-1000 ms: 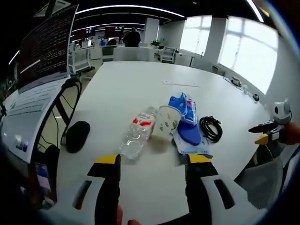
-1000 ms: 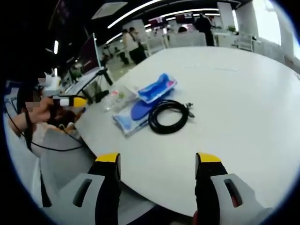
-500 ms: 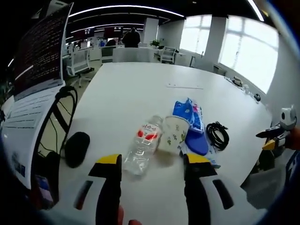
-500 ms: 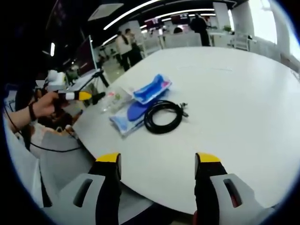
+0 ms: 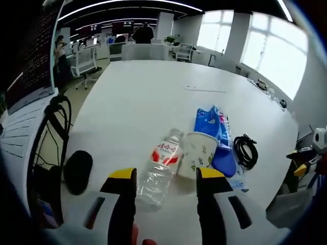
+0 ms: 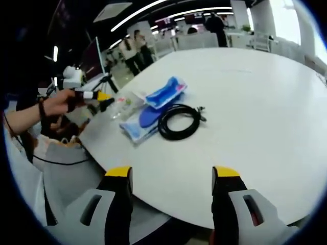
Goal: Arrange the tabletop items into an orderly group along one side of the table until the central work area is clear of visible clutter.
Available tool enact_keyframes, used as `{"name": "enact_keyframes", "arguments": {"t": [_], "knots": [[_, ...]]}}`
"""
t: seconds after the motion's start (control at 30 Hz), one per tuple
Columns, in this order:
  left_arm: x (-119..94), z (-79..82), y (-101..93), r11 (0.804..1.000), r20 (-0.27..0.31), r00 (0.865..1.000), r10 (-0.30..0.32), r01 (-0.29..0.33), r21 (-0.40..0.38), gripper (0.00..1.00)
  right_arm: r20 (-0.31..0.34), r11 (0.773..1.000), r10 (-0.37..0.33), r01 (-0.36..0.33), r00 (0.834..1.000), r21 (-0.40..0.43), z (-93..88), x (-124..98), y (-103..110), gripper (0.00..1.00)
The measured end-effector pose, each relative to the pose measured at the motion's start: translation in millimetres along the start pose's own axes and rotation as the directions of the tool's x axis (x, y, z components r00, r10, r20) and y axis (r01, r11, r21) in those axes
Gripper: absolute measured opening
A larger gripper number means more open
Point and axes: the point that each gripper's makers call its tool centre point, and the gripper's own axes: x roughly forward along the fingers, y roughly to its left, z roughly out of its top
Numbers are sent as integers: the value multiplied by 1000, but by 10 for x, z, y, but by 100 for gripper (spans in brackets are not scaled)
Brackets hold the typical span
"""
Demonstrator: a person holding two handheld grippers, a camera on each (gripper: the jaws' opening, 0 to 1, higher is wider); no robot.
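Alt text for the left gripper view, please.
The open left tool reaches toward a clear plastic bottle lying beside a paper cup on a white table, with blue packets and a coiled black cable beyond.

table (image 5: 143, 97): smooth matt white | bottle (image 5: 159, 167): clear glossy plastic, red-white label | cup (image 5: 197, 154): matt printed paper | packets (image 6: 153, 107): glossy blue plastic film | cable (image 6: 179, 121): black, slight sheen

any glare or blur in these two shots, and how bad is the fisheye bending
Left gripper view: the windows are blown out white, the table edge bows, and the bottle by the tongs looks soft. Right gripper view: ceiling light strips glare, the table bulges, the cable is fairly sharp, and the edges smear.
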Motion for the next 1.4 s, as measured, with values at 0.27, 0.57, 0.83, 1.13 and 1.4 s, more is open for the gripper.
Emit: {"name": "enact_keyframes", "arguments": {"t": [0.27,0.57,0.83,1.13,1.4], "knots": [[243,-34,51,1000,-90,996,-10,11,5,45,-5,1000,4,-4,1000,-3,-10,8,11,61],[472,4,92,999,-156,987,-27,24,-21,45,-14,1000,6,-6,1000,-1,-24,-5,-9,61],[613,-51,96,1000,-214,977,-23,23,2,40,-18,1000,7,-7,1000,8,-23,-7,-35,60],[674,-144,61,999,-235,971,-42,41,-12,40,-14,1000,6,-6,1000,3,18,-14,-66,59],[552,-243,257,997,-228,974,0,-17,-77,35,-16,1000,9,-9,1000,8,4,-7,-71,58]]}}
